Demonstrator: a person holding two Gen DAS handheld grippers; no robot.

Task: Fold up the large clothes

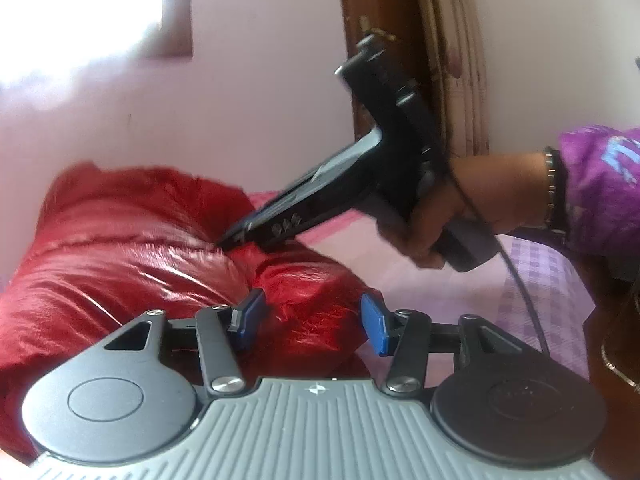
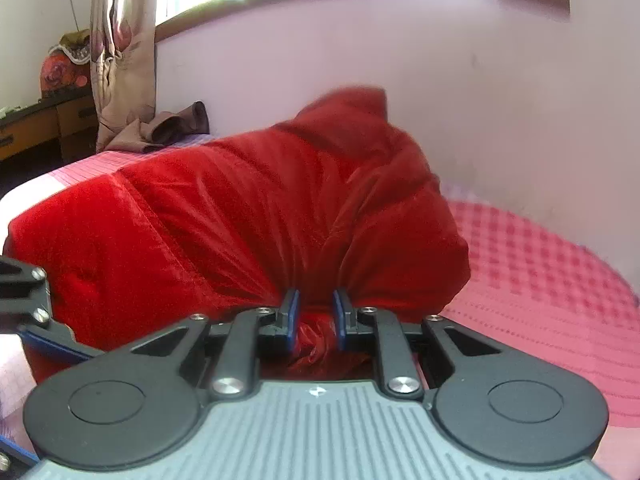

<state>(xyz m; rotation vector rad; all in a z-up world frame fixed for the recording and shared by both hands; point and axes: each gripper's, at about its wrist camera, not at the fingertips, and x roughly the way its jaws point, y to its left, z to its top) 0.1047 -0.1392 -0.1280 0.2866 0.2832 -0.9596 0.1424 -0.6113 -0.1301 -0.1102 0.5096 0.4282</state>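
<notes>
A shiny red puffer jacket [image 1: 132, 264] lies bunched on the pink checked bed [image 1: 460, 276]. My left gripper [image 1: 314, 324] is open, its blue pads standing on either side of a fold at the jacket's near edge. In the left wrist view the right gripper [image 1: 230, 240] comes in from the right, tips pressed into the jacket's top. In the right wrist view my right gripper [image 2: 314, 316] is shut on a gathered bunch of the red jacket [image 2: 240, 208], fabric pinched between the blue pads. The left gripper's finger [image 2: 44, 336] shows at the left edge.
A pale pink wall [image 2: 440, 80] runs behind the bed [image 2: 540, 272]. A brown wooden frame [image 1: 380, 12] and floral curtain [image 2: 120, 48] stand at the side. Brown cloth [image 2: 172, 128] lies at the bed's far corner. A wooden cabinet [image 2: 44, 120] stands beyond.
</notes>
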